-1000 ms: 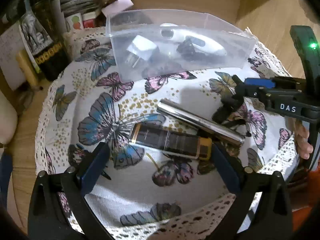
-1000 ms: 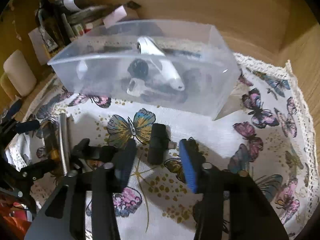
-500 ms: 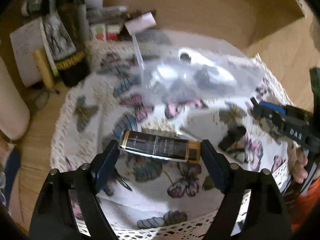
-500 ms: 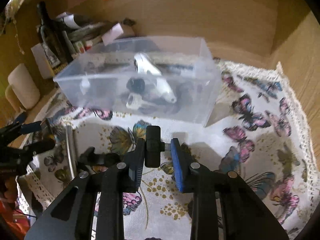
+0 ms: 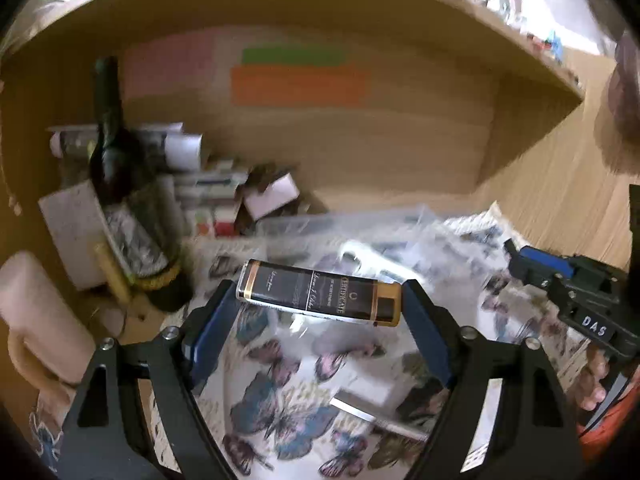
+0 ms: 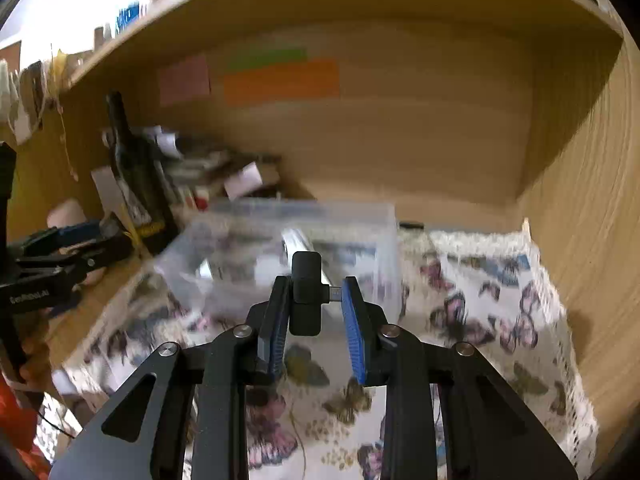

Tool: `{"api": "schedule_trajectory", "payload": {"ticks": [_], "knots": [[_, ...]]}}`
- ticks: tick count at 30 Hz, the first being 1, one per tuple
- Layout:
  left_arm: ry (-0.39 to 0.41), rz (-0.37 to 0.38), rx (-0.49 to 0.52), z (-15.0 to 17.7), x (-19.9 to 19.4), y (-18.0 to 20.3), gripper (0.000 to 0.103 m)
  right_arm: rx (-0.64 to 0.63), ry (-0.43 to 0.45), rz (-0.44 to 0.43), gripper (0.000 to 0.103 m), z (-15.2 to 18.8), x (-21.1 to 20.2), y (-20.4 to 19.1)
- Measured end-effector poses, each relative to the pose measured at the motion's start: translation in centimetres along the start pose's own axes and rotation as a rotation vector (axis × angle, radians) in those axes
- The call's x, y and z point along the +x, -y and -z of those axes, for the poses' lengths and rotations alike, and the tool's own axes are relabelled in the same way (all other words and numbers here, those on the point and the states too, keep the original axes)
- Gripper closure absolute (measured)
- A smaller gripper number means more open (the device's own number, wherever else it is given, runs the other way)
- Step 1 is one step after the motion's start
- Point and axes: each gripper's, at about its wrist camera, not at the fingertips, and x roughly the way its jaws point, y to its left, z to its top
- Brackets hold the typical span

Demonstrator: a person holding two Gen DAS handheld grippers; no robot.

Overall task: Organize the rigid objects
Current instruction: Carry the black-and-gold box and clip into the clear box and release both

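Observation:
My left gripper [image 5: 320, 308] is shut on a black and gold box [image 5: 320, 298], gripped by its ends and held above the butterfly cloth [image 5: 280, 404]. My right gripper [image 6: 314, 304] is shut on a small black adapter [image 6: 306, 296] with a metal plug, lifted in front of the clear plastic bin [image 6: 360, 248]. The bin [image 5: 304, 228] holds a white device [image 5: 352, 254] and other blurred items. A silver metal tube [image 5: 380, 420] lies on the cloth below my left gripper. The right gripper also shows in the left wrist view [image 5: 560, 284].
A dark wine bottle [image 5: 120, 200] stands at the left with boxes and papers [image 5: 240, 196] behind it. A pale roll [image 5: 36, 308] sits at far left. Wooden shelf walls [image 6: 400, 140] close the back and right. The left gripper shows at left in the right wrist view [image 6: 60, 252].
Both grippers closed on their objects and lifted them off the cloth, tilting up toward the shelf back. The silver tube stayed on the cloth.

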Motion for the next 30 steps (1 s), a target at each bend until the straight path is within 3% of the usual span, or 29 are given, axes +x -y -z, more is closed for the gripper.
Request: {"api": "schedule_trajectory", "payload": {"ticks": [5, 9, 30], "knots": [[0.03, 0.004, 0.006, -2.2, 0.9, 0.4, 0.021, -0.005, 0.051, -0.009, 0.079, -2.1, 0.4, -0.2], [0.008, 0.014, 0.009, -3.1, 2.8, 0.5, 0.021, 0.0, 0.042, -0.029, 0.079, -3.0, 1.8, -0.4], [-0.292, 0.065, 0.035, -0.8, 15.8, 1.2, 0.021, 0.025, -0.237, -0.047, 0.079, -0.2, 13.3, 0.1]]}}
